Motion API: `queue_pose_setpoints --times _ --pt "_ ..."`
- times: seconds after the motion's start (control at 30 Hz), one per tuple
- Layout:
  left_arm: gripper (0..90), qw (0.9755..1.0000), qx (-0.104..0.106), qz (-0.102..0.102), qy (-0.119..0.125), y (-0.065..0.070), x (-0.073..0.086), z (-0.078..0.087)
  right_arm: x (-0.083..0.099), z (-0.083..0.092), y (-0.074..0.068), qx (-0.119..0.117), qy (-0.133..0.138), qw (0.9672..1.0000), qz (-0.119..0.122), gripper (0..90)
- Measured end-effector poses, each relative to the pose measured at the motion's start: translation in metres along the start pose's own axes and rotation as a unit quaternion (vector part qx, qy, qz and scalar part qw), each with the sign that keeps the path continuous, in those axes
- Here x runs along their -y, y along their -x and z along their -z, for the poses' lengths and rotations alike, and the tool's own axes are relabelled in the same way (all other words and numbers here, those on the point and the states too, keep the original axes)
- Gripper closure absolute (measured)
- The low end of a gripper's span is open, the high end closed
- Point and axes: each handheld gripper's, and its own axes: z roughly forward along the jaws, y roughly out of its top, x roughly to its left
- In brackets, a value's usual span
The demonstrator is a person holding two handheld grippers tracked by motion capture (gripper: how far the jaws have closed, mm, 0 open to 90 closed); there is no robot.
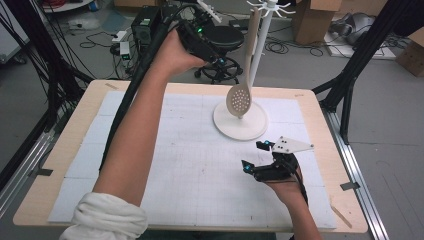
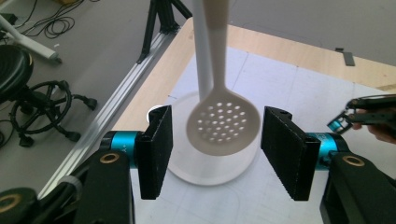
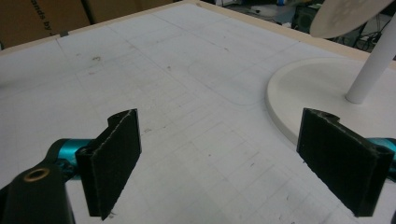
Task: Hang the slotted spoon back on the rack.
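Observation:
A beige slotted spoon (image 1: 239, 100) hangs by its handle from the top of a white hook stand (image 1: 261, 45) and is tilted, with its perforated bowl just above the stand's round base (image 1: 250, 131). My left gripper (image 1: 216, 50) is held high to the left of the spoon's handle, open. In the left gripper view the spoon bowl (image 2: 223, 128) lies beyond the gap of the left gripper (image 2: 215, 156), untouched. My right gripper (image 1: 255, 156) rests low over the mat, in front of the base, open and empty. The right gripper (image 3: 233, 163) faces the base (image 3: 317, 88).
A white gridded mat (image 1: 190, 150) covers the wooden table (image 1: 75, 130). A thin wooden stick (image 1: 342, 215) lies near the front right corner. Behind the table stand a black stool (image 1: 222, 37), cardboard boxes (image 1: 315, 20) and black tripod legs (image 1: 360, 55).

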Motion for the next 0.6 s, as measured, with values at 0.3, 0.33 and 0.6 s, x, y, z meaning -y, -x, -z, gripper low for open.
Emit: queue_pose_setpoints --times 0.3,0.33,0.6 --pt "38.8 0.9996 0.015 0.012 0.018 0.004 0.039 0.021 -0.002 -0.005 -0.003 -0.004 -0.005 1.0000 0.006 12.5" --pt "38.7 0.9998 0.015 0.007 0.014 0.004 0.043 0.022 -0.002 -0.006 -0.004 -0.004 -0.008 1.0000 0.004 12.5" --pt "36.6 0.9992 0.015 0.033 0.018 -0.002 0.075 0.024 -0.002 -0.008 -0.004 -0.003 -0.012 0.9999 0.005 12.5"
